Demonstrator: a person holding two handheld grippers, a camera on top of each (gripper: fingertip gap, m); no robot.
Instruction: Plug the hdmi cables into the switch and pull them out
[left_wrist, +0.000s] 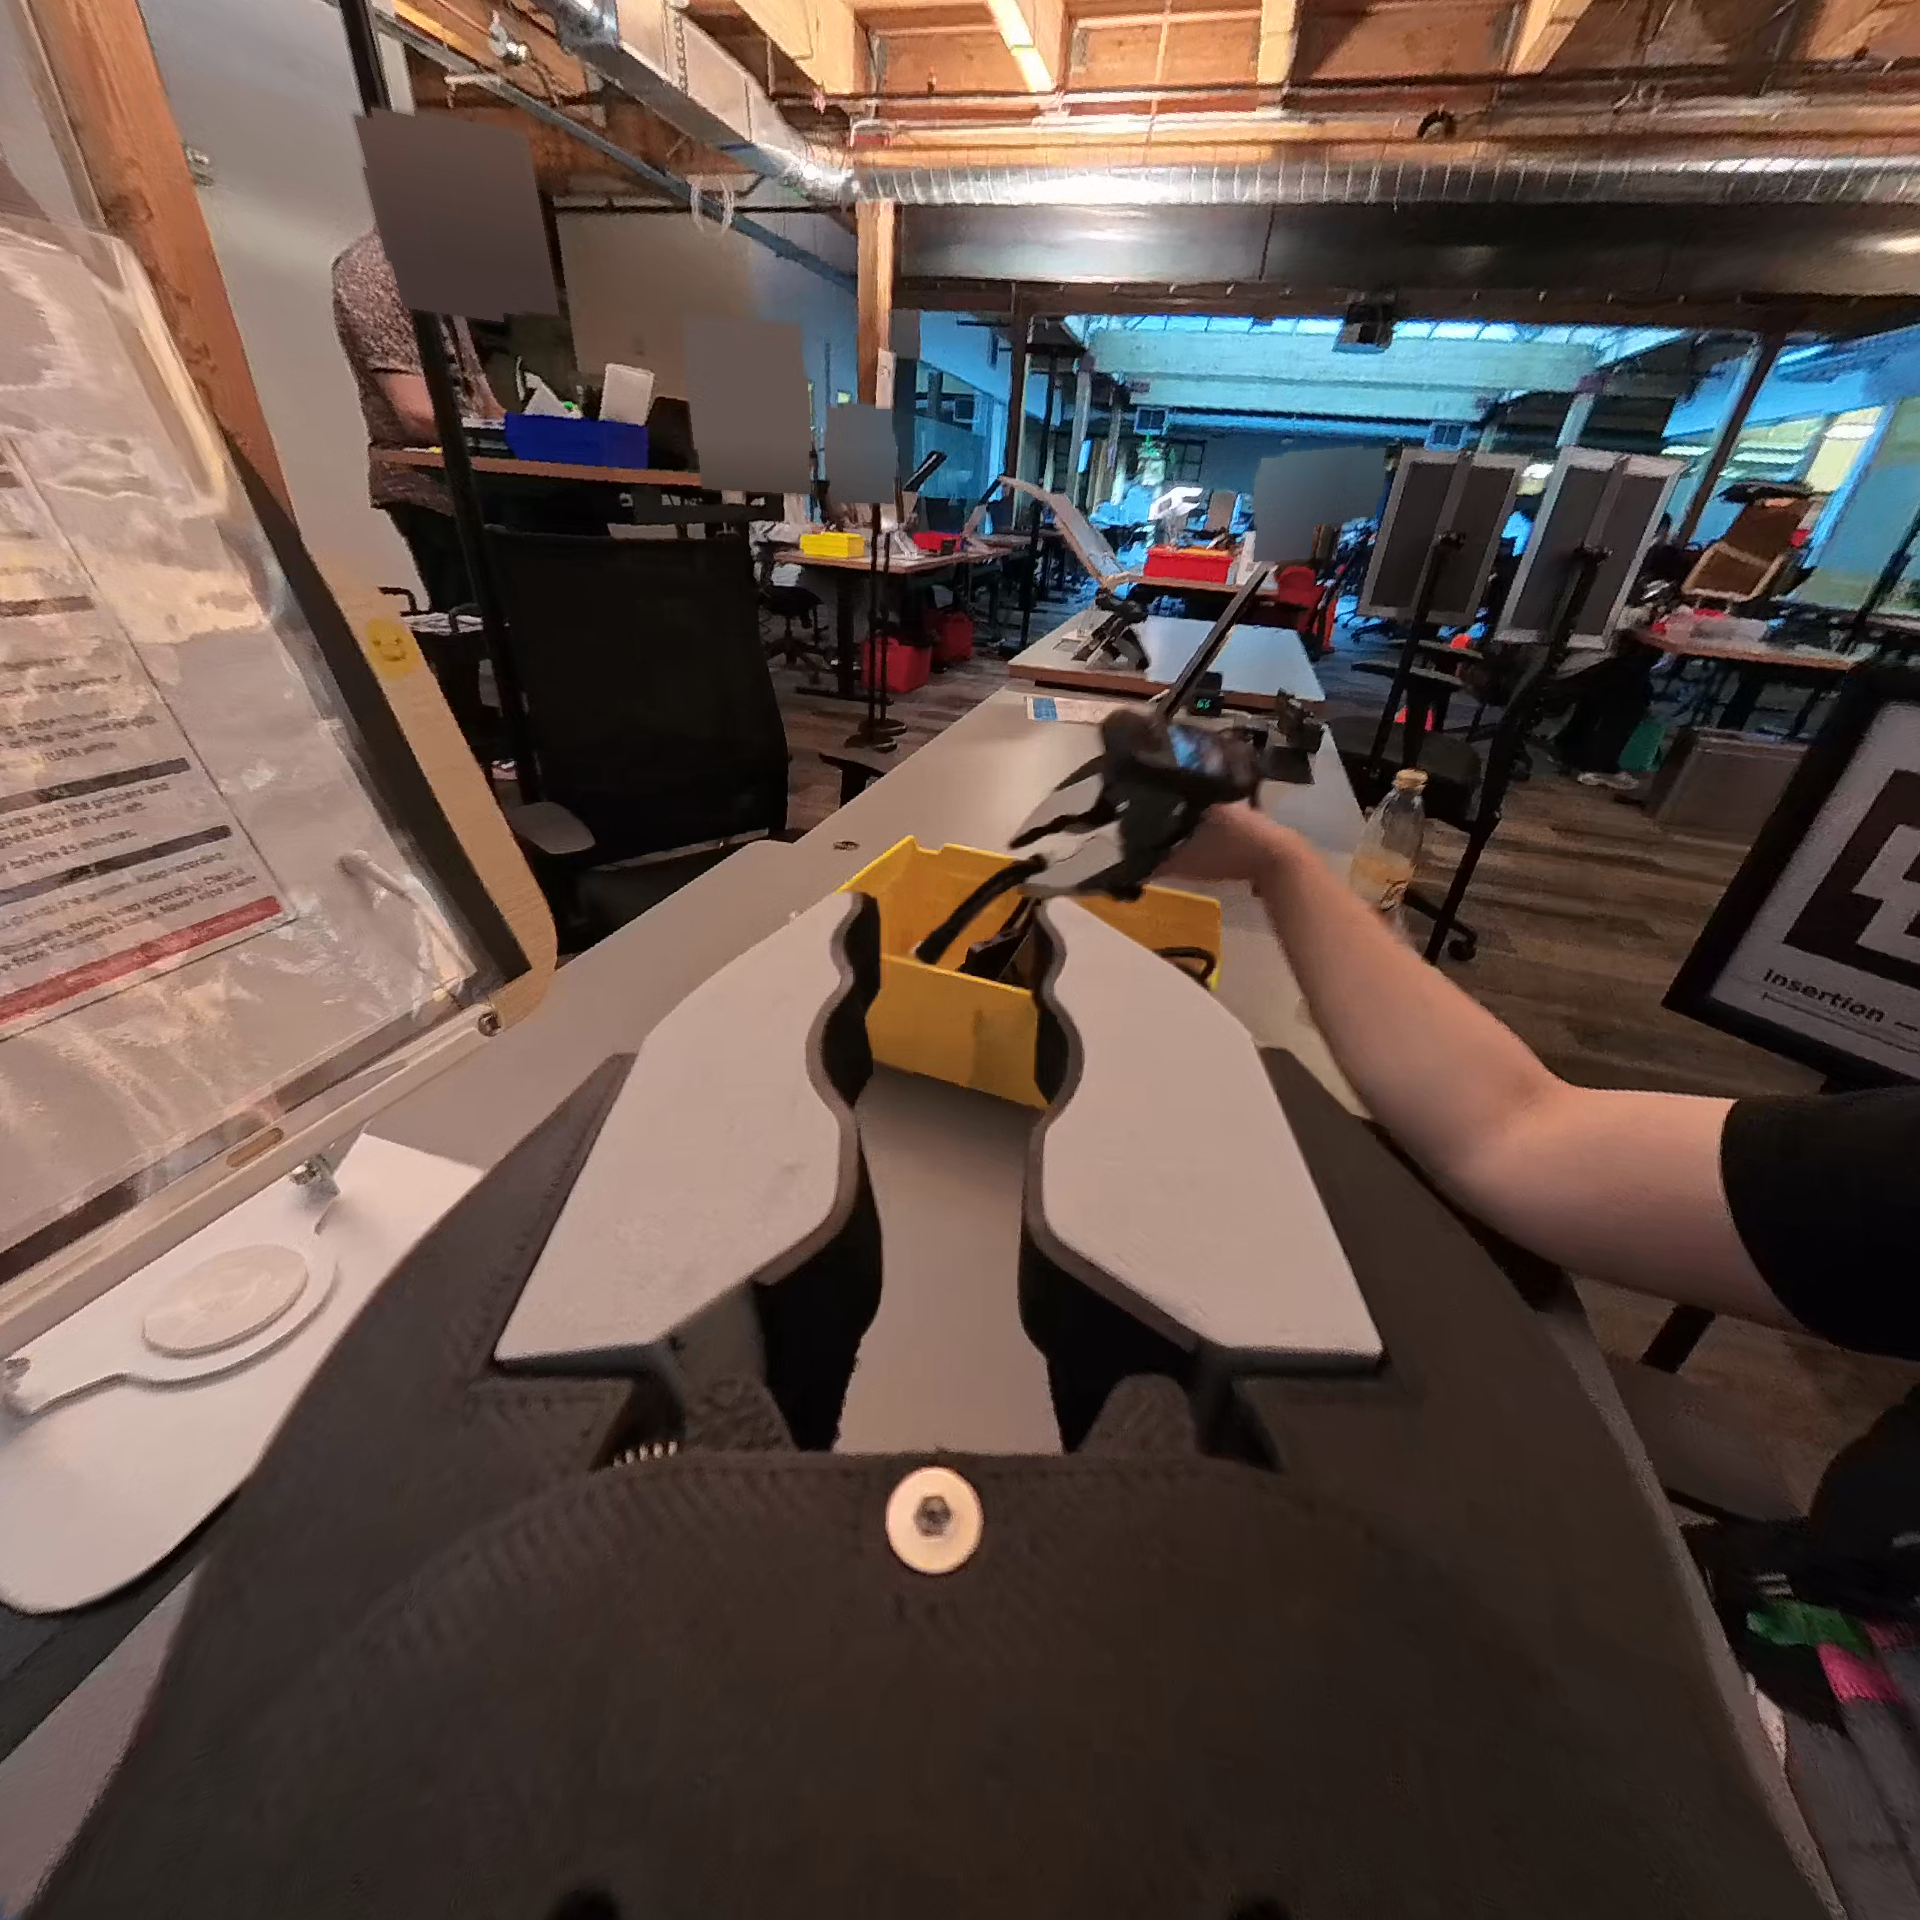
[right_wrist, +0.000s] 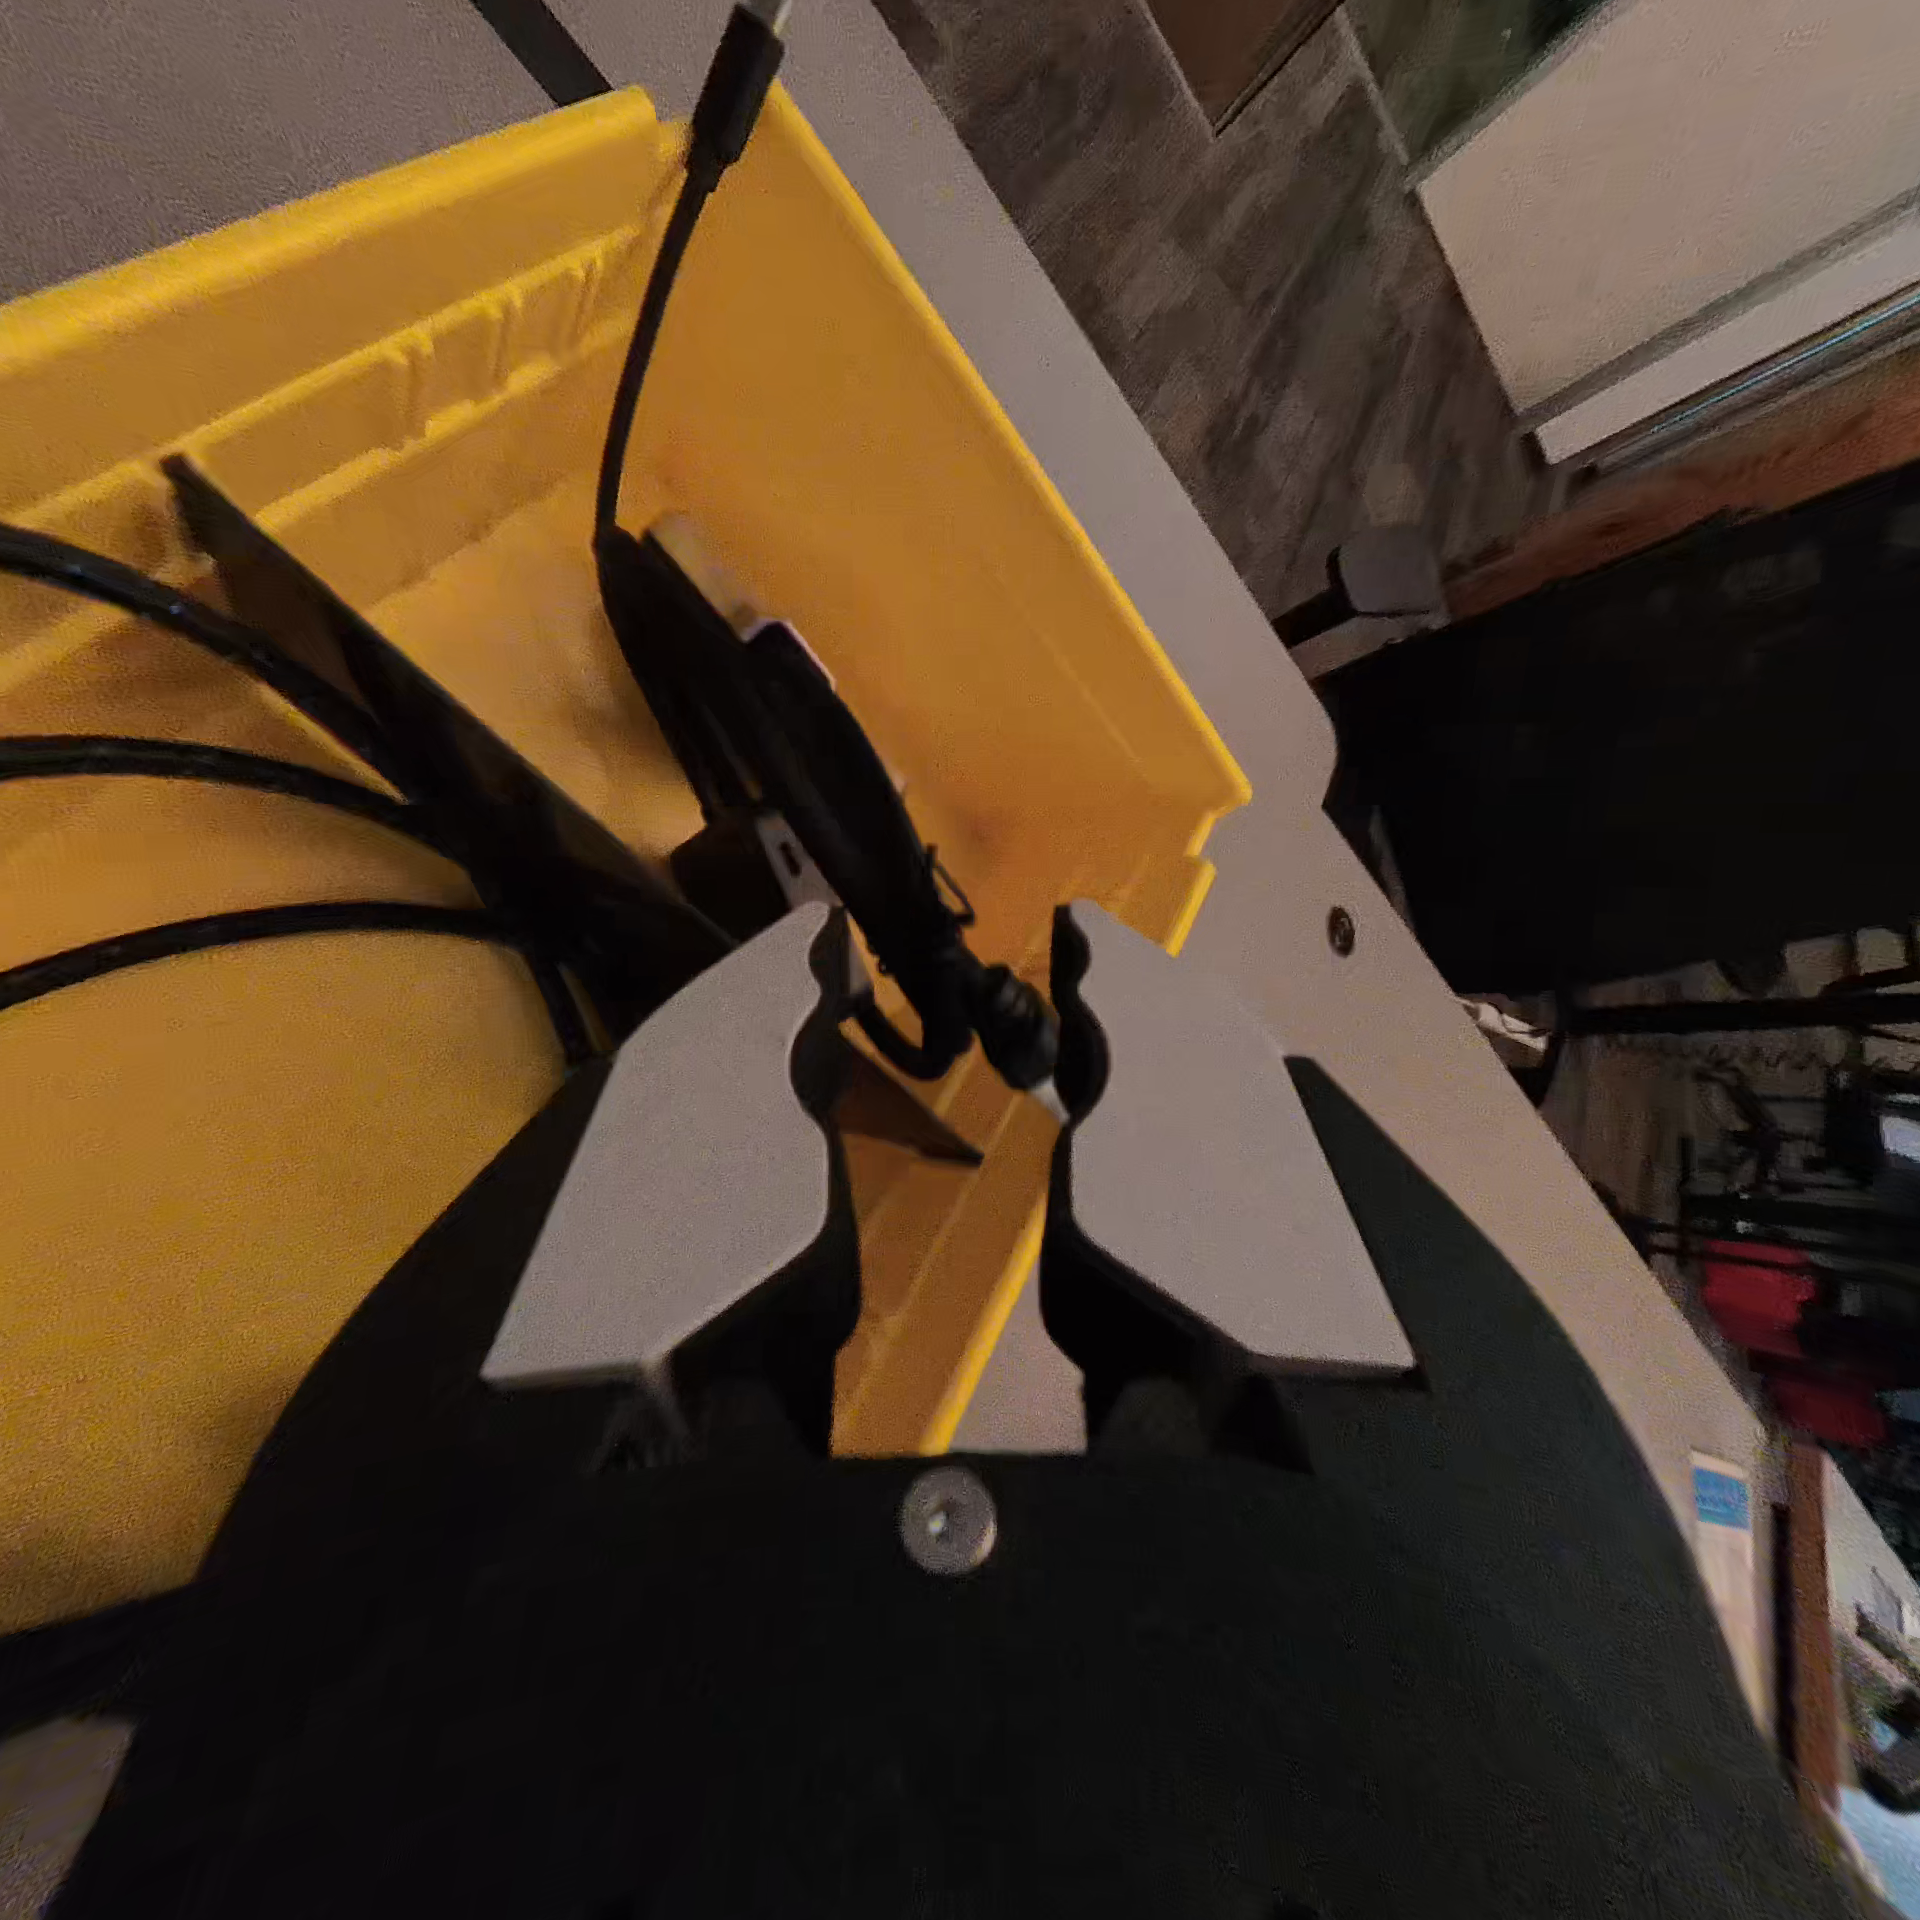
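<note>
HDMI cable in yellow bin, between parted right gripper fingers

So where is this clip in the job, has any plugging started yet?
Nothing looks plugged yet. The cables lie bundled inside the yellow bin on the table. In hand: the right gripper is open, reaching into the bin around a black connector end. The left gripper is open and empty, short of the bin. Left: taking out the cables, every insertion, every pull-out.
</note>
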